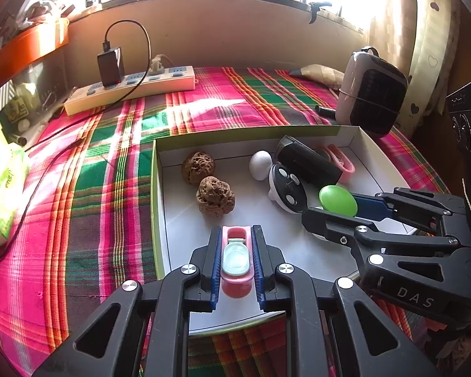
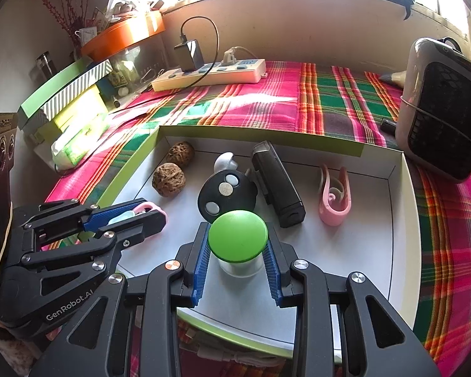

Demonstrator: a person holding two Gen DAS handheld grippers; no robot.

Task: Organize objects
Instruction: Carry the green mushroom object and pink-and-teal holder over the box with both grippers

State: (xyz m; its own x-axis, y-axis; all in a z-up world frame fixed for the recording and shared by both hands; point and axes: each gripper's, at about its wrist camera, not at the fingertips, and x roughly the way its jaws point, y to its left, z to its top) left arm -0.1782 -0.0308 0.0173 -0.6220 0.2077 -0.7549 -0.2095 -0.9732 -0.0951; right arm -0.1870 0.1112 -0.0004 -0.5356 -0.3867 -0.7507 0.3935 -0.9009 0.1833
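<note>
Plaid cloth (image 1: 204, 110), shallow cardboard tray (image 1: 251, 133), seemingly.

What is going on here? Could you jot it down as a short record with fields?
Setting: plaid cloth with a shallow box on it
Left gripper: shut on a pink clip, over the box
Right gripper: shut on a green-capped jar, over the box
In the box: two walnuts, black case, round black toy, another pink clip
Outside the box: power strip, small heater
</note>
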